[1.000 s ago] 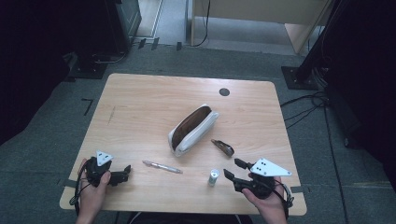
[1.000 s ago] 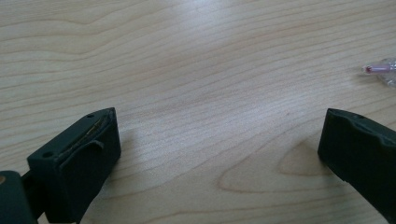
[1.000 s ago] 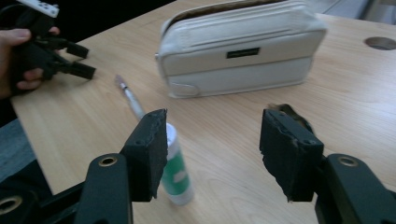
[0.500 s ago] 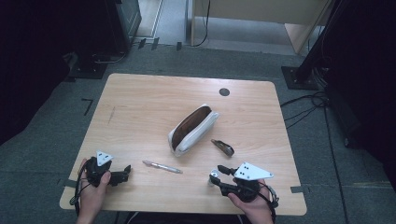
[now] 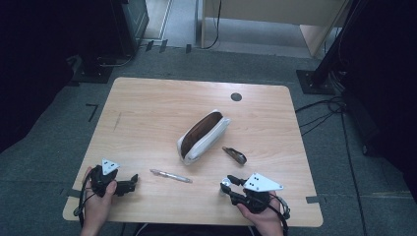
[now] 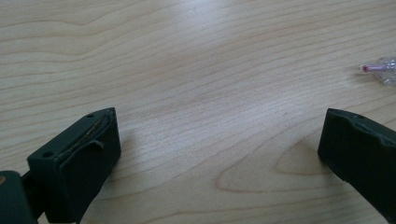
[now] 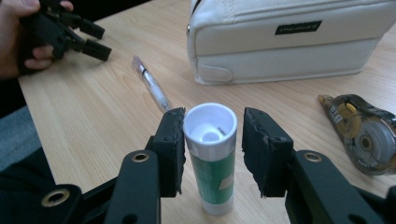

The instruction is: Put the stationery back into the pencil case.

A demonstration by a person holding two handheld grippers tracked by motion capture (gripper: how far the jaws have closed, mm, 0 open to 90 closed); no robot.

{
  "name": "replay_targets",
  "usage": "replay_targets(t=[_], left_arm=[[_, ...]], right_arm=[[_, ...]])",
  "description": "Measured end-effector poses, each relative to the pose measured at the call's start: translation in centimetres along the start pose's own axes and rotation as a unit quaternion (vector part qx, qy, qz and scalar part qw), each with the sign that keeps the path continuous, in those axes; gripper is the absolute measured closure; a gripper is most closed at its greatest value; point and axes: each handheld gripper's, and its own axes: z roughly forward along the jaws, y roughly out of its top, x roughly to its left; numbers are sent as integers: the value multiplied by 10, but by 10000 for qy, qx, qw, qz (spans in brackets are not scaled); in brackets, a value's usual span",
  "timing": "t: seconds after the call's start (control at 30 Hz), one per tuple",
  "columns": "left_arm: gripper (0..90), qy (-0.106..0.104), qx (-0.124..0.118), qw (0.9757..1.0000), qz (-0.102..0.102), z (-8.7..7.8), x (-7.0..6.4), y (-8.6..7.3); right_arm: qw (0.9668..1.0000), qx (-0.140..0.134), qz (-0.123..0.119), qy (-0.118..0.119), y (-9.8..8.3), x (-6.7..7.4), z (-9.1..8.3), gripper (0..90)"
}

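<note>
My right tool (image 7: pixel 211 140) had just been closing round the upright glue stick (image 7: pixel 211 158), left pad touching, right pad apart; since the earlier frame it had moved leftward; left tool (image 6: pixel 219 154) gaped wide over bare tabletop (image 6: pixel 196 56).

Both tongs, the left tongs (image 5: pixel 129 183) and the right tongs (image 5: pixel 230 185), were matte black, each topped by a grey three-cornered plate dotted with small holes. Black cables trailed from them. The right pair's arms carried brass-ringed rivets and rough, chipped pads (image 7: pixel 171 140).
</note>
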Motion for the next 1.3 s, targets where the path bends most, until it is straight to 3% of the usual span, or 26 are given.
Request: replay_targets(t=[0.17, 0.4, 0.87, 1.07, 1.3], left_arm=[[0, -3, 0, 10000, 6, 0, 0, 0], [0, -3, 1, 10000, 6, 0, 0, 0], [0, -6, -2, 10000, 12, 0, 0, 0], [0, -16, 2, 10000, 28, 0, 0, 0], [0, -15, 2, 10000, 26, 0, 0, 0]], right_arm=[[9997, 34, -184, -132, -3, 2, 3, 655], [9997, 31, -209, -124, -1, 3, 2, 663], [9998, -186, -10, -99, 13, -1, -7, 663], [9990, -367, 254, -46, 28, -5, -9, 663], [9989, -427, 171, -101, 47, -7, -9, 663]])
